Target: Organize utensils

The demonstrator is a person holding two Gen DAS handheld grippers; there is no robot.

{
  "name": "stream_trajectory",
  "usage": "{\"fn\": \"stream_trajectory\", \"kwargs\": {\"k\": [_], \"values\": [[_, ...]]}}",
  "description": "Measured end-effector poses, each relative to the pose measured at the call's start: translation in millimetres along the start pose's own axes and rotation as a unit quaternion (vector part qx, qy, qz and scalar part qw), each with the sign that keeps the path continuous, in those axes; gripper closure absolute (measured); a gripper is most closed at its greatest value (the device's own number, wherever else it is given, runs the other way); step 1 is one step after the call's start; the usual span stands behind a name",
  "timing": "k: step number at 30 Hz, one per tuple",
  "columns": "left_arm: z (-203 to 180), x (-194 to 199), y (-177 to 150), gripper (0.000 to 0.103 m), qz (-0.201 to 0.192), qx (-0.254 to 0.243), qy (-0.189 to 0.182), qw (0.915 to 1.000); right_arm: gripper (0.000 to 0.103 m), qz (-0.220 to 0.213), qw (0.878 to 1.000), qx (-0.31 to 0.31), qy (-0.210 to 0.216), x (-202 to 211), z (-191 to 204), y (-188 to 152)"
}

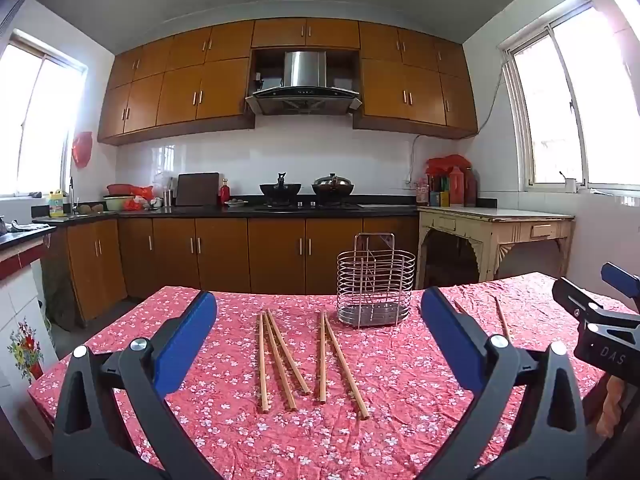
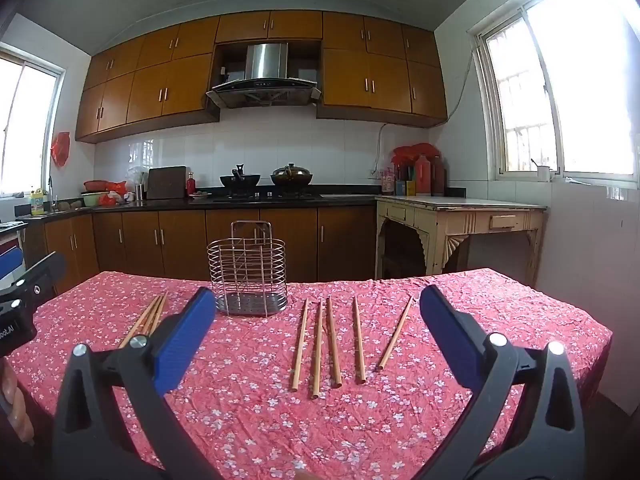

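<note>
A wire utensil holder (image 1: 375,285) (image 2: 247,277) stands upright on the far part of the table. Several wooden chopsticks (image 1: 296,358) lie flat on the red floral cloth left of it, straight ahead of my left gripper (image 1: 318,320), which is open and empty. Several more chopsticks (image 2: 332,342) lie right of the holder, ahead of my right gripper (image 2: 316,312), also open and empty. In the left wrist view the right gripper (image 1: 600,320) shows at the right edge, beside two chopsticks (image 1: 502,318). The left group of chopsticks (image 2: 150,316) shows partly behind the right gripper's left finger.
The table (image 1: 224,432) carries a crumpled red floral cloth. Behind it runs a kitchen counter (image 1: 280,210) with woks on a stove (image 1: 306,192). A cream side table (image 2: 460,210) stands at the right wall. A person's hand (image 1: 610,404) holds the right gripper.
</note>
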State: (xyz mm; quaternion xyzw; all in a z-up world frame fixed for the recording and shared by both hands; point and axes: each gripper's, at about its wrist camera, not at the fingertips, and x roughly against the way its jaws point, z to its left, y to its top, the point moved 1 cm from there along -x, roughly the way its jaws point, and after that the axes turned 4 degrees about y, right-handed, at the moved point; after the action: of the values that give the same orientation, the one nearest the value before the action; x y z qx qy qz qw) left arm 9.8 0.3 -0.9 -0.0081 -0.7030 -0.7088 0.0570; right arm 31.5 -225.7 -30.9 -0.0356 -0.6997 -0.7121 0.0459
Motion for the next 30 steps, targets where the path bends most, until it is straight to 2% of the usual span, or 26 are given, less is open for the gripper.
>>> {"fn": "stream_trajectory", "kwargs": {"k": [30], "values": [[1.6,-4.0,-6.9,0.002,0.009,0.006,-0.001,0.9999,0.004,0.005,1.000,-0.003,0.003,-6.8,1.6,-8.5]]}}
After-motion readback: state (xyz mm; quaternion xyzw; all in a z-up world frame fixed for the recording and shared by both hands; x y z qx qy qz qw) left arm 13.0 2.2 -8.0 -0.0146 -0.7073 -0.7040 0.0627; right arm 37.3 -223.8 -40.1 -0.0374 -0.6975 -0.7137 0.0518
